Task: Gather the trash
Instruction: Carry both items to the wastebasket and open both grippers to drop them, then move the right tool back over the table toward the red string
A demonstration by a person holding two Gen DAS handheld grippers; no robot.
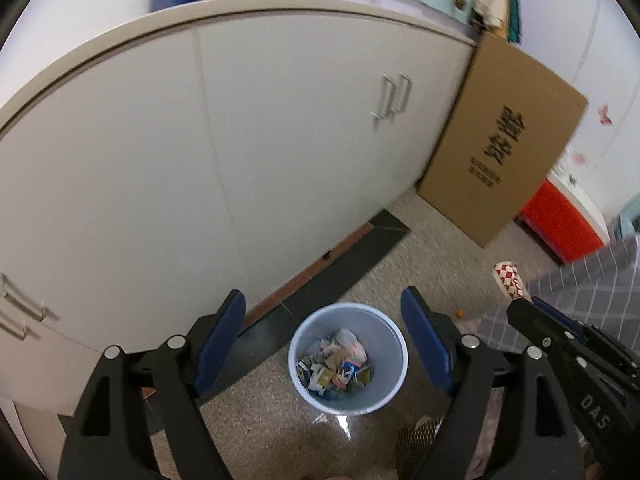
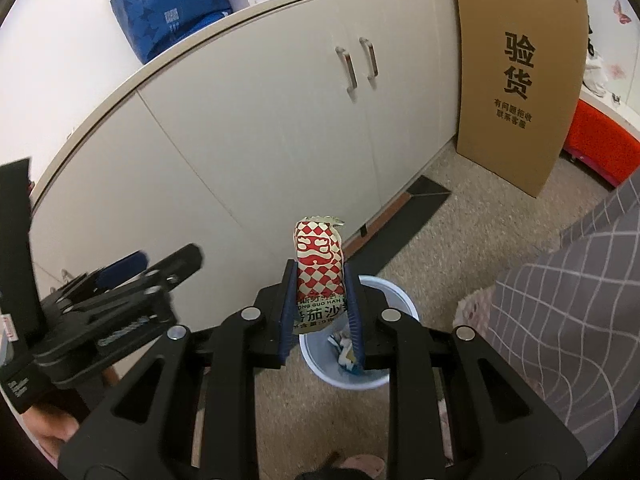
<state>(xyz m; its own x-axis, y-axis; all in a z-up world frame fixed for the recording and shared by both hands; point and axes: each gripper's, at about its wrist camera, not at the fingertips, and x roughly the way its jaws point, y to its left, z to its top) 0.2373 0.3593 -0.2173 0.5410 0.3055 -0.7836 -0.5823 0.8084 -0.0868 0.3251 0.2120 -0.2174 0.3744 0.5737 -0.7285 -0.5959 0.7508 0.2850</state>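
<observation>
Between the right gripper's blue pads sits a red-and-cream checkered packet, standing upright and pinched at its lower half, its crimped top poking up past the fingertips. It hangs just above the near rim of a white bin on the speckled floor. And that bin already has a heap of crumpled wrappers in the bottom, clear to see from the left wrist view.

Over on the other side, the left gripper has its jaws spread wide with nothing between them, the bin framed in the gap below. The packet peeks in at that view's right edge, beyond the right gripper's black arm.

Behind the bin runs a cream cabinet with paired metal handles. A flat cardboard sheet printed with dark characters leans at its far end, an orange-red box past it. Grey checked fabric fills the right side. A blue bag rests on the cabinet top.
</observation>
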